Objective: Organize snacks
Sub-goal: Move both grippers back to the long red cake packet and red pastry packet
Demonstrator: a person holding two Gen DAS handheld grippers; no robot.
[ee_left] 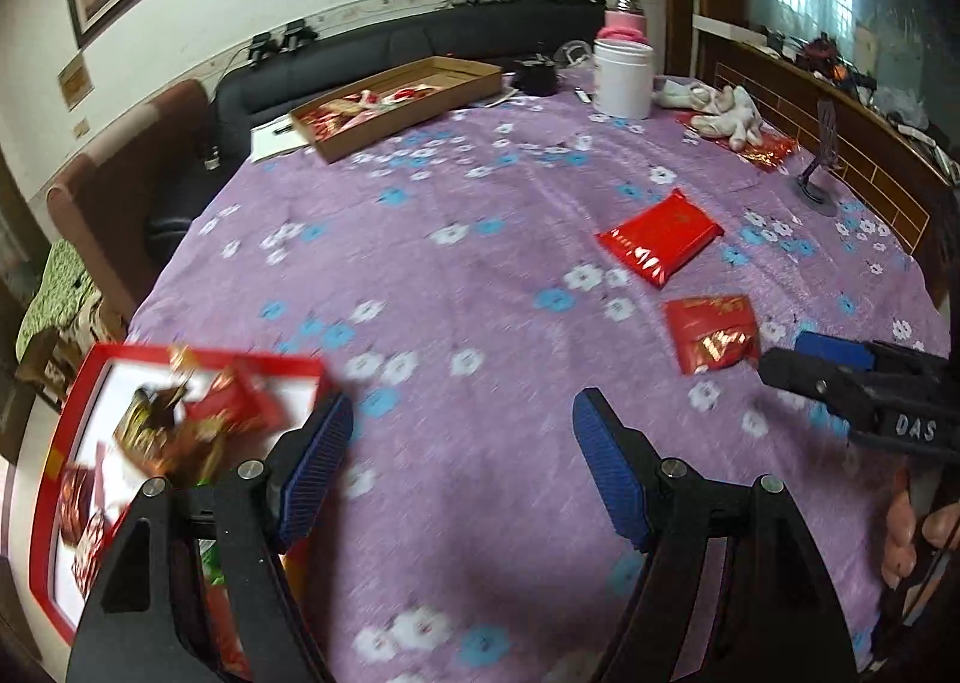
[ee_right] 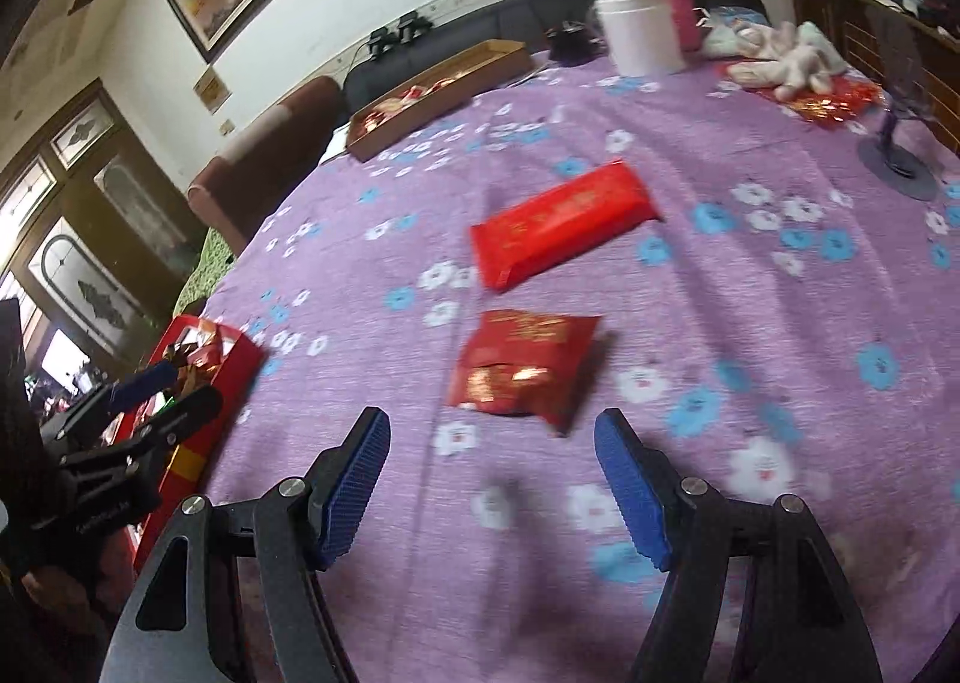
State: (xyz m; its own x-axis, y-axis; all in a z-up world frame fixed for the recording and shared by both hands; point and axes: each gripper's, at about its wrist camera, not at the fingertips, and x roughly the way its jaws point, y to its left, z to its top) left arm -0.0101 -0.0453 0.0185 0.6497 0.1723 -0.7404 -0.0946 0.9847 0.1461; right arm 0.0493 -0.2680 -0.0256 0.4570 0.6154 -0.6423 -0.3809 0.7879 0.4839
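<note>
Two red snack packets lie on the purple flowered tablecloth: a small one [ee_right: 525, 368] just ahead of my right gripper [ee_right: 492, 443], and a longer flat one [ee_right: 561, 224] beyond it. Both also show in the left wrist view, the small packet [ee_left: 711, 332] and the long packet [ee_left: 660, 236]. A red box [ee_left: 78, 443] with several wrapped snacks stands at the table's left edge, beside my left gripper [ee_left: 462, 425]. Both grippers are open and empty. The right gripper [ee_left: 798, 359] shows in the left wrist view, close to the small packet.
A brown cardboard tray [ee_left: 396, 104] with snacks sits at the far side. A white jar [ee_left: 621, 77], a pink bottle [ee_left: 624, 20], a soft toy [ee_left: 729, 113] and a small stand [ee_left: 819, 185] are at the far right. A sofa lies behind the table.
</note>
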